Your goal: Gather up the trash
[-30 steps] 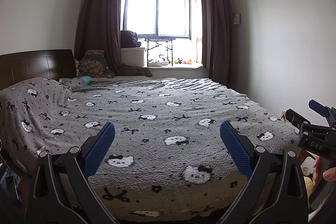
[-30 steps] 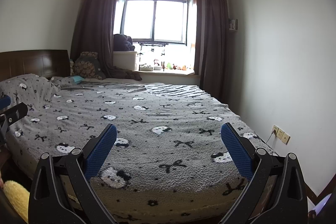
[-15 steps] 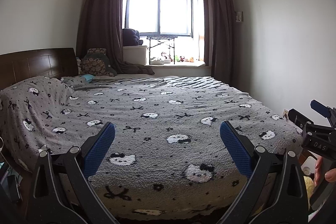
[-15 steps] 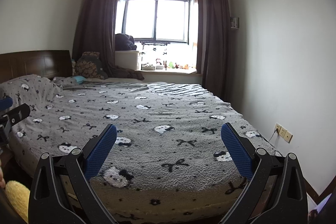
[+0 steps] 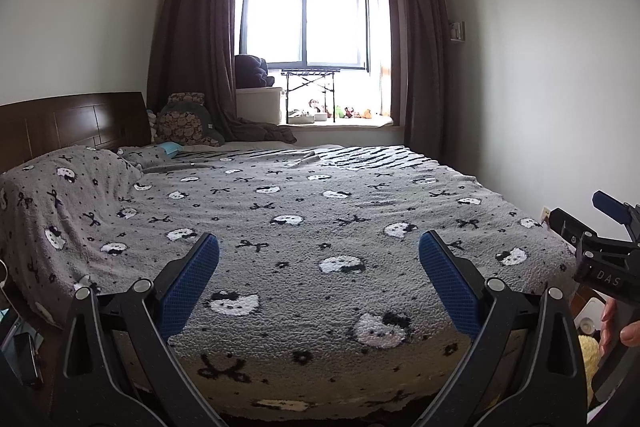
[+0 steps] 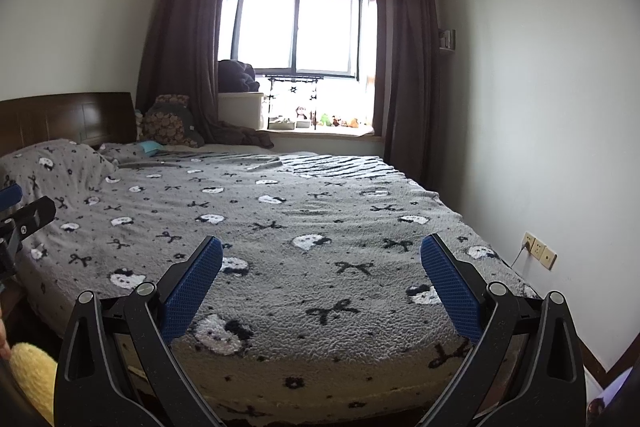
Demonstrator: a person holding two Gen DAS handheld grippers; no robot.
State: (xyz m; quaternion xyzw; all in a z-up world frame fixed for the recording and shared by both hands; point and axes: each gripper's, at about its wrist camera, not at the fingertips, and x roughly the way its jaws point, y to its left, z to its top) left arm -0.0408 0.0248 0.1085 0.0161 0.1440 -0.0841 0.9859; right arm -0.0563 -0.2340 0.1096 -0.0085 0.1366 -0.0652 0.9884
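Patterned grey bed [image 5: 304, 227], curtained window [image 5: 306, 23]

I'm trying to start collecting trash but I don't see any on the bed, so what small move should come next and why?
Probably tilt both grippers down toward the floor by the bed. The left gripper and right gripper hang with jaws open and empty over the blanket, which shows no obvious litter. Only the small teal thing near the pillows might be trash; it is too far to tell.

bed [image 5: 304, 227] top broad, flat, bare across its middle; raised pillow mound [image 5: 60, 187] at left, headboard [image 5: 72, 123] behind it; cushions [image 5: 182, 123] crowd far corner; wall [image 6: 540, 107] just beside bed's right edge.
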